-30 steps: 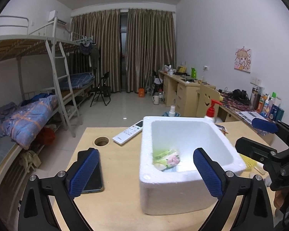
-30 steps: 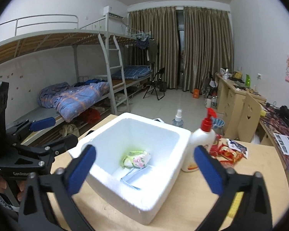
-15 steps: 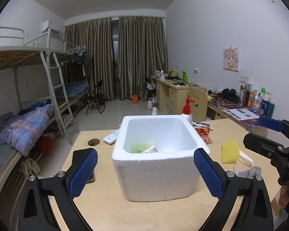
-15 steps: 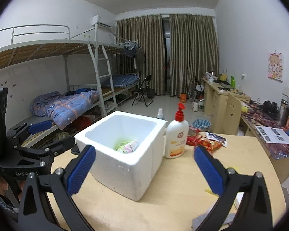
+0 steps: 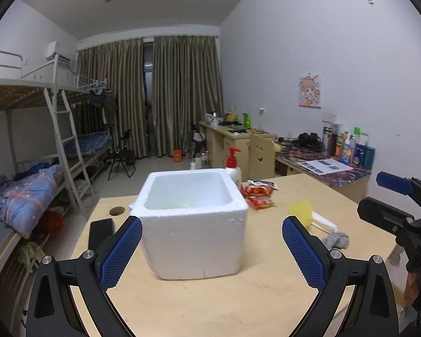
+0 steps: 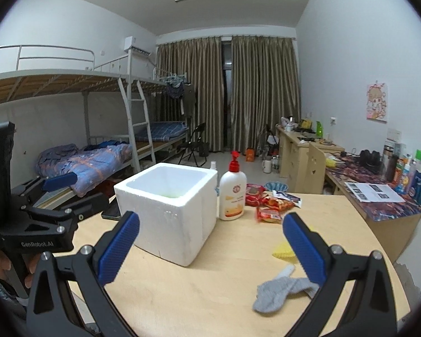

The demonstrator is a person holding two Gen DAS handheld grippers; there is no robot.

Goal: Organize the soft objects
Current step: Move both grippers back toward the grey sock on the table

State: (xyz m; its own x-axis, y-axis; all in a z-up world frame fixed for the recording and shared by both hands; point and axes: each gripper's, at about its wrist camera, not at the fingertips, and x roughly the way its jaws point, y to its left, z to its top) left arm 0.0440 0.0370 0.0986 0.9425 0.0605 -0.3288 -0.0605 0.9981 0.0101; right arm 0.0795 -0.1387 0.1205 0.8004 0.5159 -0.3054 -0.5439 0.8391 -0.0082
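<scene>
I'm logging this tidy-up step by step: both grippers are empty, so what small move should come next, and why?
Probably lower the open right hand-held gripper toward the grey sock. It lies loose on the table, nearest that gripper, outside the white foam box.

On the pale wooden table (image 6: 238,295) stand one white foam box (image 6: 168,210) and one white pump bottle with a red top (image 6: 233,193). There is one grey knitted sock (image 6: 280,292), one yellow sponge (image 5: 301,210), and one black phone (image 5: 101,231). Red snack packets (image 6: 269,206) number about three; the pile is too jumbled to count surely. Two tongs with blue pads are in view, the left tongs (image 5: 212,250) and the right tongs (image 6: 210,247).
</scene>
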